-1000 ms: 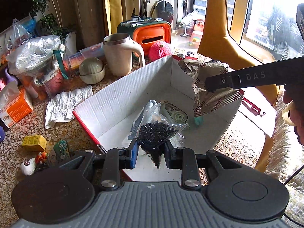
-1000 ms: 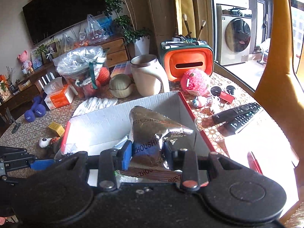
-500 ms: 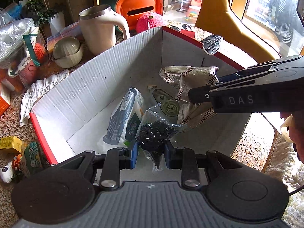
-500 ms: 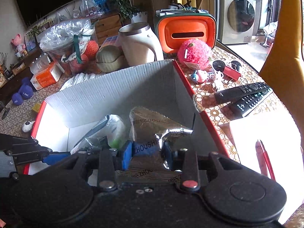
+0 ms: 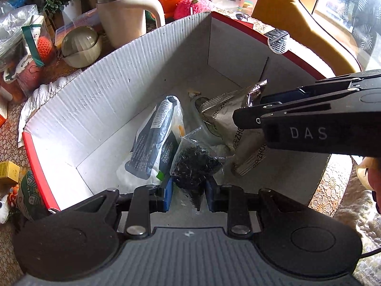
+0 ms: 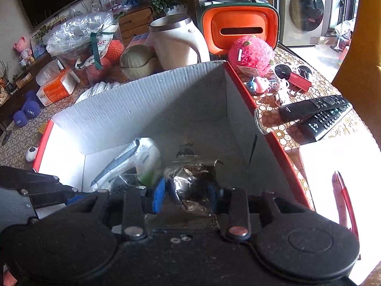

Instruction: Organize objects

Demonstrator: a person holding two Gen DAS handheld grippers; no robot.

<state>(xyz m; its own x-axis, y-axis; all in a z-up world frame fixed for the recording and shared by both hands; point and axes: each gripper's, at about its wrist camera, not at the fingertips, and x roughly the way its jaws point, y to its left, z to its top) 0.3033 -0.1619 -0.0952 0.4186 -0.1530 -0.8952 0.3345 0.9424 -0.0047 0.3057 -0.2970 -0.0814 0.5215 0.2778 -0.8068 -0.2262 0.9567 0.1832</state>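
Note:
A white cardboard box (image 5: pixel 107 90) with a red rim lies open below both grippers. My left gripper (image 5: pixel 187 190) is shut on a clear bag of small black bits (image 5: pixel 195 164), held low inside the box. Beside that bag lies a blue-and-white pouch (image 5: pixel 154 140) on the box floor. My right gripper (image 6: pixel 185 195) is shut on a crumpled silver foil snack bag (image 6: pixel 190 183), also down inside the box (image 6: pixel 142 119). In the left wrist view the right gripper (image 5: pixel 250 109) reaches in from the right, the foil bag (image 5: pixel 228 109) hanging from its fingers. The left gripper (image 6: pixel 69 194) shows at the right wrist view's left edge.
Behind the box stand a cream jug (image 5: pixel 126 16), a lidded bowl (image 5: pixel 81 45), an orange case (image 6: pixel 238 28) and a pink plush ball (image 6: pixel 252 54). Two remotes (image 6: pixel 316 112) and a red pen (image 6: pixel 343 197) lie to the right. A yellow chair (image 5: pixel 297 23) stands beyond.
Both grippers have sunk down into the box with their bags still held. The foil bag now sits lower, close to the box floor, and the box walls fill more of each view.

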